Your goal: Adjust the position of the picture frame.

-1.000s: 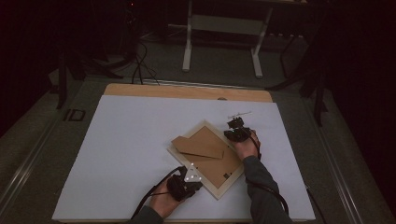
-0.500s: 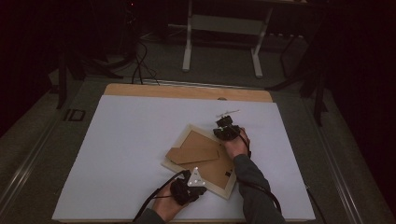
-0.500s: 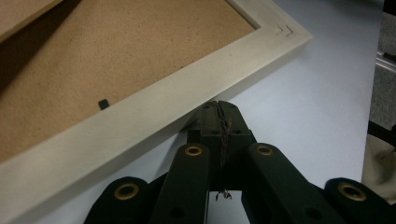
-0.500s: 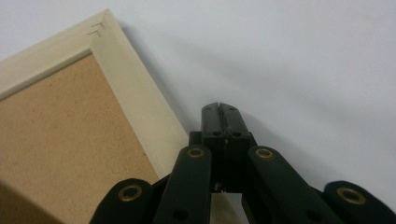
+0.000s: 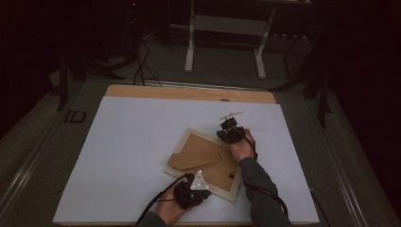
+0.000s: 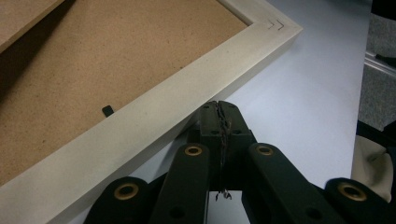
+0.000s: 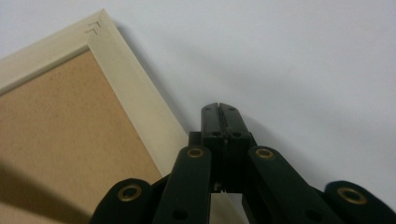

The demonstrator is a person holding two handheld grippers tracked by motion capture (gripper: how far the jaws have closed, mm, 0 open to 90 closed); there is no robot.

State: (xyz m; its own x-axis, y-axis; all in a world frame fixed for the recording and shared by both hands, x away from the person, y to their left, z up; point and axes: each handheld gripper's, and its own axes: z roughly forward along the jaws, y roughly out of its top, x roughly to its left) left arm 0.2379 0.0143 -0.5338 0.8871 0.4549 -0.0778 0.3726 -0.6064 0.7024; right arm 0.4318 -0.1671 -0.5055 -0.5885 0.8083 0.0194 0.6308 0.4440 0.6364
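A pale wooden picture frame (image 5: 176, 166) lies face down on the white mat, its brown backing board (image 5: 208, 165) up and a fold-out stand (image 5: 195, 153) on it. My left gripper (image 5: 203, 186) is shut and empty, with its tip (image 6: 219, 108) against the outer side of the frame's near rail (image 6: 154, 123). At the far side my right gripper (image 5: 226, 129) is also shut and empty. Its tip (image 7: 219, 111) rests on the mat just beside the far rail (image 7: 135, 109). A small black clip (image 6: 107, 110) sits at the board's edge.
The white mat (image 5: 127, 156) covers a wooden table whose far edge (image 5: 189, 92) shows bare. A white stand (image 5: 227, 26) and cables lie on the dark floor beyond. Open mat spreads left of the frame.
The frame has turned counterclockwise on the mat. My right gripper has shifted a little to the left along the far side; my left gripper has stayed at the near rail.
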